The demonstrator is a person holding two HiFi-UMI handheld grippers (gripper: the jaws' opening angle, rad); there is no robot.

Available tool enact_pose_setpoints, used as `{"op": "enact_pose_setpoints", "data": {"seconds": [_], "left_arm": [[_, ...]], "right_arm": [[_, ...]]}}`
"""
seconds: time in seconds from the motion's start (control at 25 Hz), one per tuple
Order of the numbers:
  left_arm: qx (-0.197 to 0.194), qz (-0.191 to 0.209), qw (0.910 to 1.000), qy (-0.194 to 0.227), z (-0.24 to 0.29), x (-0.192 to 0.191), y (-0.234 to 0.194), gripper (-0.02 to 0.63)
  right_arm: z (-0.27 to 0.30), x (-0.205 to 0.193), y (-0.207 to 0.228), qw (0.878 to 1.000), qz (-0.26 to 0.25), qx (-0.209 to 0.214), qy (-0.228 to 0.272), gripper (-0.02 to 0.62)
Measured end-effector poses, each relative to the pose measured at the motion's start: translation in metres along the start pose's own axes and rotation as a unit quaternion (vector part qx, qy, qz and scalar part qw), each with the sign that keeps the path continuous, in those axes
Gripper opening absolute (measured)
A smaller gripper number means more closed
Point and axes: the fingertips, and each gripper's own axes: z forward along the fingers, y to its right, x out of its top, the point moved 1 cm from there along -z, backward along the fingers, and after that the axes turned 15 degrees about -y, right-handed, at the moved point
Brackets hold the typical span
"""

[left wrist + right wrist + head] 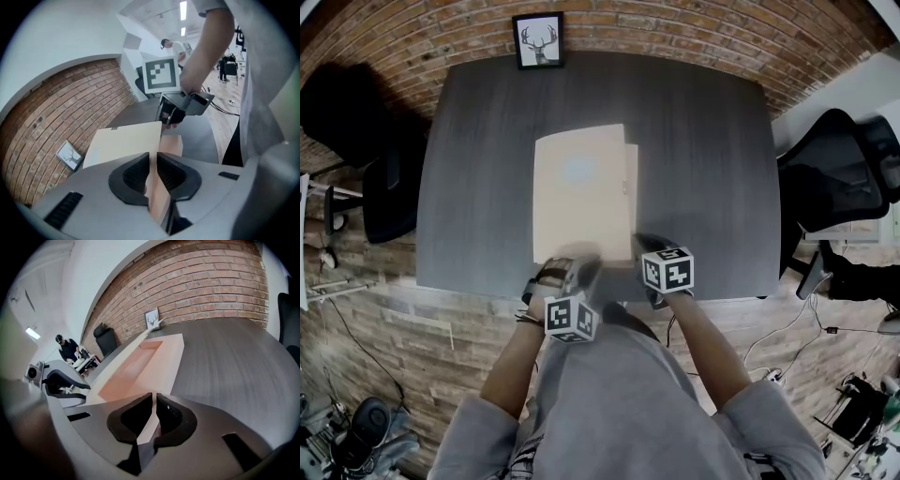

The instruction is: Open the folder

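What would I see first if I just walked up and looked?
A big cream folder lies in the middle of the dark table. At its near edge the left gripper and the right gripper each pinch a leaf of it, with the top cover lifted a little. A framed deer picture stands at the table's far edge.

The head view looks steeply down from above the near edge of the table. Both gripper views sit low and close at that edge, facing the far brick wall; all share the folder.
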Motion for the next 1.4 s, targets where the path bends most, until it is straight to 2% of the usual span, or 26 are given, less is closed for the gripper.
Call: {"op": "enact_pose_setpoints", "data": {"seconds": [0.32,0.72,0.96,1.24,1.4], "left_arm": [[0.083,-0.070,0.9933,0.040,-0.037,-0.010,-0.015,0.021],[0.174,-0.151,0.9716,0.054,-0.070,-0.028,-0.038,0.006],[0.228,-0.208,0.9501,0.046,-0.092,-0.051,-0.058,0.003],[0.274,-0.288,0.9173,0.027,-0.111,-0.086,-0.076,0.003],[0.291,-0.340,0.8942,0.019,-0.120,-0.109,-0.088,0.003]], "right_arm": [[-0.001,0.001,0.002,1.000,0.000,0.001,-0.001,0.018],[0.000,0.000,0.001,1.000,-0.005,-0.006,-0.003,0.018],[0.000,0.001,0.001,1.000,-0.009,-0.010,-0.002,0.018],[0.000,0.000,0.002,1.000,-0.014,-0.018,-0.003,0.018],[0.000,0.001,0.001,1.000,-0.017,-0.021,-0.004,0.018]]}}
